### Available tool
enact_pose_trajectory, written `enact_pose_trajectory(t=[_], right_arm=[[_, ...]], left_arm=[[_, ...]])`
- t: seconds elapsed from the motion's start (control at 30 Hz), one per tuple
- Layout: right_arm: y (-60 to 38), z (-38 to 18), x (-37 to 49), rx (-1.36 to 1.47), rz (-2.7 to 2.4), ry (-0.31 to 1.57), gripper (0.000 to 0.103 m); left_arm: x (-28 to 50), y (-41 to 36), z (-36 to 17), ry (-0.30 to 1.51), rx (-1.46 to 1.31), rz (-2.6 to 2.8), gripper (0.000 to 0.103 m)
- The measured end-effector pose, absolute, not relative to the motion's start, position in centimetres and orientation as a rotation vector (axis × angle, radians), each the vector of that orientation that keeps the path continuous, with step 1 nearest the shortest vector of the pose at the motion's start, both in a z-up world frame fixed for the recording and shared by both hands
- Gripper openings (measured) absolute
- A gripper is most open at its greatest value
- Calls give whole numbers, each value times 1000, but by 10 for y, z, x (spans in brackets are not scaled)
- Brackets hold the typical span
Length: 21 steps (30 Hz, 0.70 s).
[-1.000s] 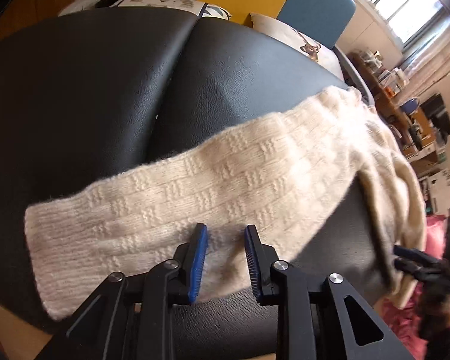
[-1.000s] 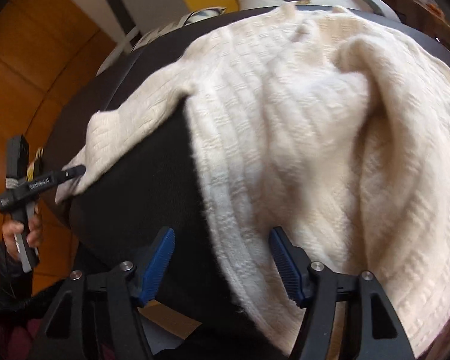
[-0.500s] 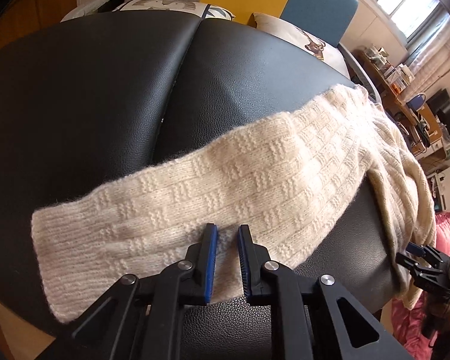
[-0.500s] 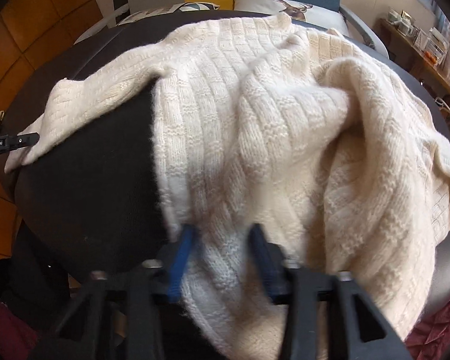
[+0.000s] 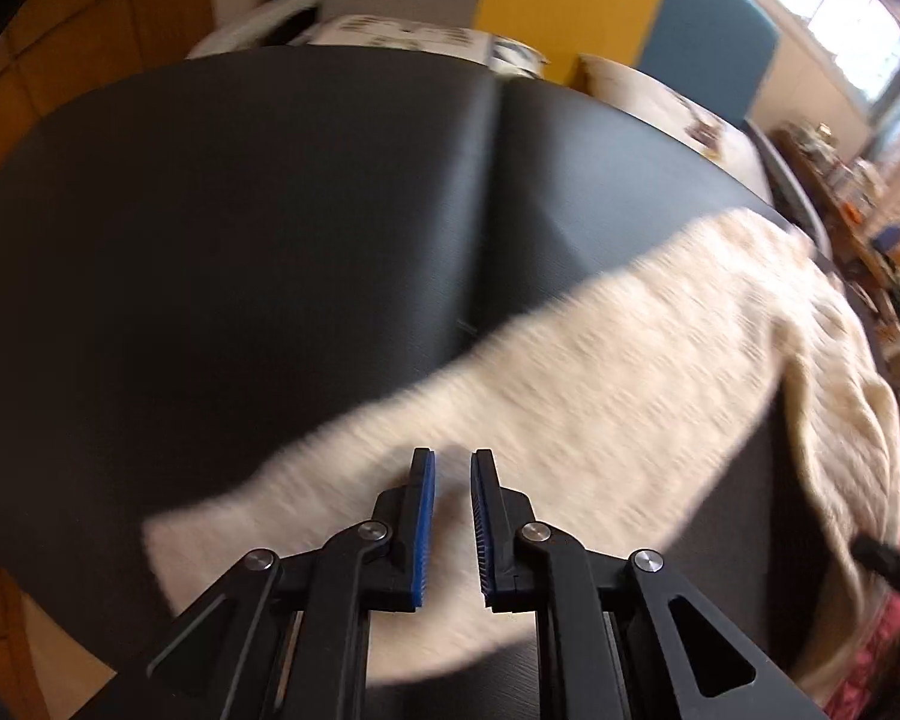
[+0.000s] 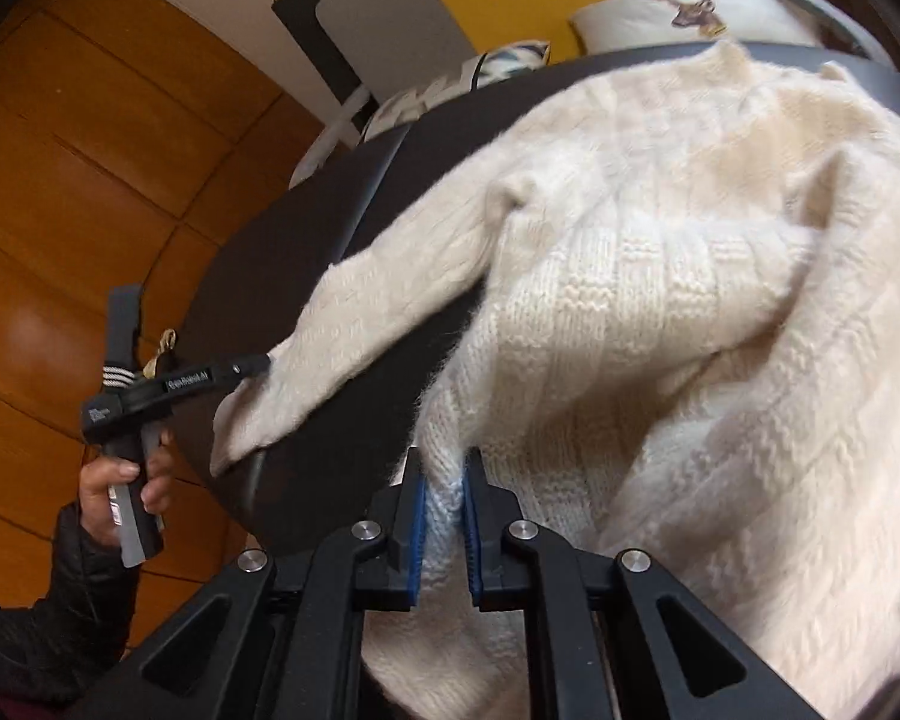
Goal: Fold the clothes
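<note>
We just pinched the sweater (image 6: 660,312) hem with our right gripper (image 6: 443,501), where before it was spread. Our left gripper (image 5: 450,516) is closing on the sleeve (image 5: 510,420) in front. Now both can lift and fold

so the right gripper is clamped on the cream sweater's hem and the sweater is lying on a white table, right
Not quite: the table is black, not white, as the right wrist view shows. The rest holds: the right gripper is shut on the cream sweater, pinching a fold of knit at its near edge between the blue pads.
</note>
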State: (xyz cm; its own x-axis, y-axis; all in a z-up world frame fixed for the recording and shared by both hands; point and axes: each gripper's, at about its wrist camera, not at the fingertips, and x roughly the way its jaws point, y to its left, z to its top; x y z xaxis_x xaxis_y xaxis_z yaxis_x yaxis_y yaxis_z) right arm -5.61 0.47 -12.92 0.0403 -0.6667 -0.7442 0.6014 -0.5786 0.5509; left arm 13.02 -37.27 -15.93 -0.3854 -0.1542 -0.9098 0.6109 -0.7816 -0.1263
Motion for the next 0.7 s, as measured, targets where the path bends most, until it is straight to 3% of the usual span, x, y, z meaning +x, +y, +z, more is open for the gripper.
enact_pose_trajectory(t=[0.2, 0.3, 0.37, 0.43, 0.5, 0.6, 0.7], right_arm=[[-18, -144, -38, 1383, -1837, 83, 13], [-33, -146, -38, 1379, -1849, 54, 28], [-47, -149, -35, 1365, -1866, 50, 30], [-57, -148, -32, 1324, -1868, 60, 43], [-77, -149, -25, 1298, -1846, 50, 70], [-91, -149, -24, 1297, -1792, -17, 98], [-99, -148, -26, 1320, -1771, -28, 102]], left_arm=[[143, -416, -154, 589, 1347, -2113, 13], [154, -420, -152, 599, 1341, -2111, 13], [161, -421, -153, 615, 1342, -2107, 13], [166, -418, -153, 620, 1347, -2113, 13], [171, -414, -151, 628, 1345, -2122, 13], [177, -410, -145, 647, 1336, -2137, 13], [182, -400, -129, 640, 1292, -2179, 13]])
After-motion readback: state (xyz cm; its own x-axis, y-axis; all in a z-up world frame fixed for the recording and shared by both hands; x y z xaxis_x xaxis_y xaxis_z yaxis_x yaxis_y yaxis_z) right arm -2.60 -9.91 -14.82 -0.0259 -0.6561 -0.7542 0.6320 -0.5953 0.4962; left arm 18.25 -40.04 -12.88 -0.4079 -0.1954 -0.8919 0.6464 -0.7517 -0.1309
